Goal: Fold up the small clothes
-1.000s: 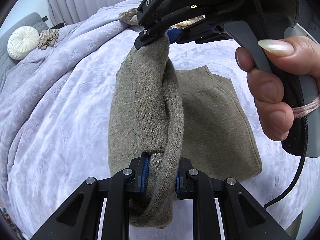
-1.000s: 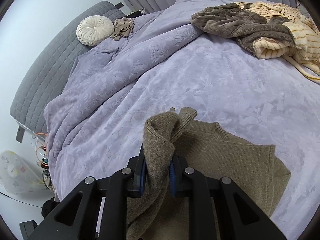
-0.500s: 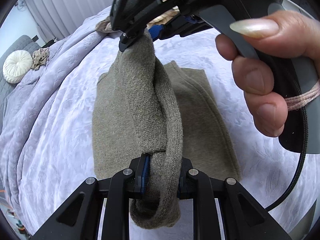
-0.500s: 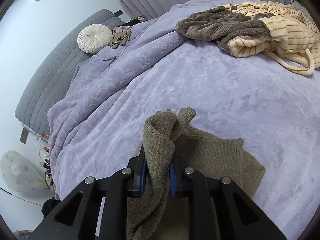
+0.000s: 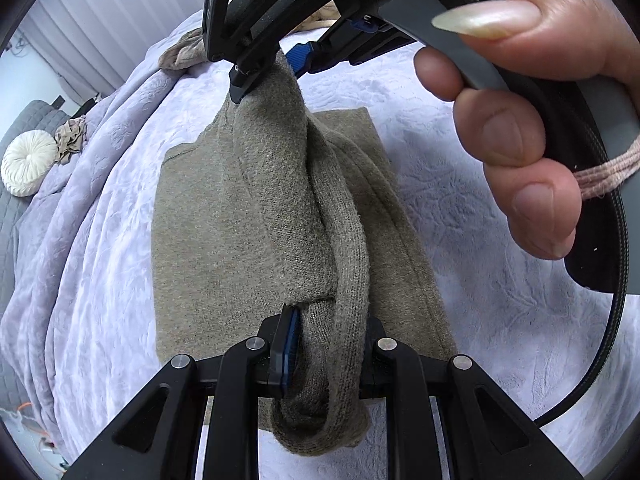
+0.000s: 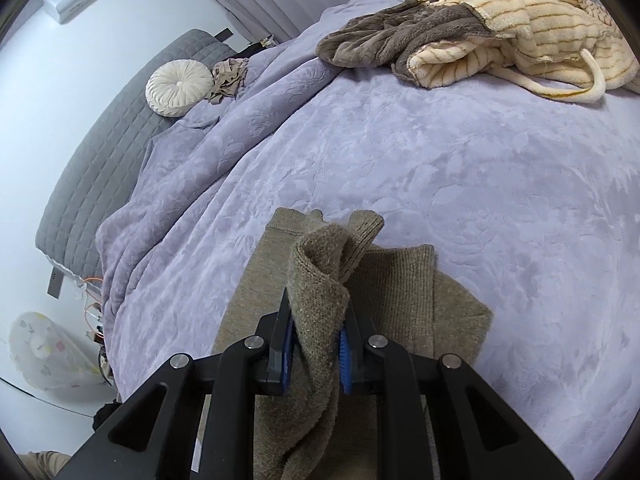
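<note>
Sweater [image 5: 248, 216] edge stretched taut above bedspread [image 6: 440, 168], pinched tight in left claw [image 5: 324, 344] and right claw [image 6: 316, 344].

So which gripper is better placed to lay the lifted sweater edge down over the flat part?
Neither alone: the left gripper and right gripper are both shut on the olive sweater's raised edge. The right holds the far end, so it probably leads.

The sweater [image 5: 248, 216] is a fuzzy, matt olive knit with a ribbed edge. Under it the bedspread [image 6: 400, 152] looks like soft lilac plush with an embossed leaf pattern. Both grippers, left [image 5: 326, 344] and right [image 6: 316, 344], are matt black plastic with shiny metal screws and blue ridged pads [image 5: 292, 340].
</note>
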Motion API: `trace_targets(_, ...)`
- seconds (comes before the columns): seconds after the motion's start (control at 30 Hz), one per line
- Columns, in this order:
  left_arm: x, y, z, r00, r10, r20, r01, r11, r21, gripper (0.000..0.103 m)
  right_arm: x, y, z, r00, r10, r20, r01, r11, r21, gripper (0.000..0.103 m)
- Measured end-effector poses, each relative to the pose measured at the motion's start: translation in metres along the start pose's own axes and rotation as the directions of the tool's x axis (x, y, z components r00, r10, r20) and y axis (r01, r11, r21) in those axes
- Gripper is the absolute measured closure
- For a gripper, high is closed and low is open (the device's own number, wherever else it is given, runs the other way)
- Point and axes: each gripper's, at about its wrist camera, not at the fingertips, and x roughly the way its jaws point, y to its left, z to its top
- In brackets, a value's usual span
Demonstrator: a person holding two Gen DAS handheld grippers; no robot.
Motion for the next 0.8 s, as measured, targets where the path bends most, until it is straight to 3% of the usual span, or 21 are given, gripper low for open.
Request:
trace_targets(0.33,0.016,-0.007,0.001,0.999,0.024,-0.027,-0.023,1.000,0.019,0.081,0.016,-0.042,-0.012,1.000,-0.016,-0.023,0.018,0.997,0.074,0.085)
trace_targets(0.7,0.026,-0.020,-0.003,0.998,0.064,-0.023,-0.063,0.997,0.050,0.080,0.023,-0.048,-0.015,0.997,-0.074,-0.032,0.076,0.996,0.049,0.086)
trace_targets(0.77,0.024,-0.022,-0.004,0.998,0.052,-0.019,-0.051,0.997,0.049,0.067,0.027,-0.047,-0.016,0.992,-0.116,-0.043,0.117,0.993,0.030,0.086)
trace_targets(0.8,0.021,-0.022,-0.004,1.000,0.022,-0.018,-0.021,0.999,0.043,0.051,0.028,-0.047,-0.017,0.991,-0.129,-0.047,0.130,0.991,0.022,0.083)
